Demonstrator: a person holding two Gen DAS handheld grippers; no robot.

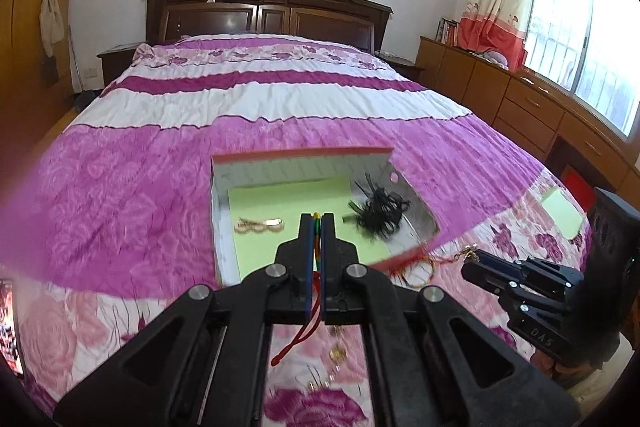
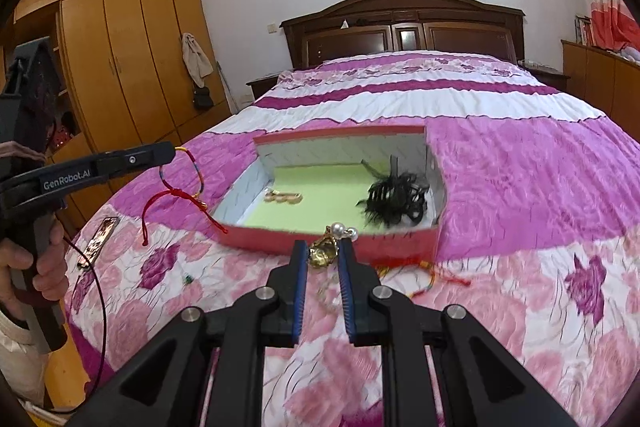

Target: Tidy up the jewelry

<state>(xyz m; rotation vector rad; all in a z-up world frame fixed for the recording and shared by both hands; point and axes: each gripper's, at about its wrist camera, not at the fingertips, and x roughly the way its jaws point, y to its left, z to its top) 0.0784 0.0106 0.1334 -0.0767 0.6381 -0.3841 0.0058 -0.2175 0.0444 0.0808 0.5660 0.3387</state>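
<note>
A red box [image 1: 304,151] [image 2: 332,241] with a green liner lies open on the bed. Inside are a gold hair clip [image 1: 260,225] [image 2: 282,196] and a black feathery hairpiece [image 1: 380,213] [image 2: 396,201]. My left gripper [image 1: 317,219] [image 2: 173,148] is shut on a multicoloured string bracelet [image 2: 188,175] with red cords, held above the box's near left corner. My right gripper [image 2: 323,247] [image 1: 466,263] is shut on a gold pearl brooch [image 2: 324,251] just before the box's front wall. Another red string bracelet [image 1: 416,267] [image 2: 424,273] lies on the quilt by the box.
The pink and purple floral quilt [image 2: 520,187] covers the whole bed. A gold pendant [image 1: 338,353] lies on the quilt under my left gripper. A flat rectangular plaque [image 2: 98,243] lies at the bed's left edge. A green card [image 1: 560,213] lies right of the box.
</note>
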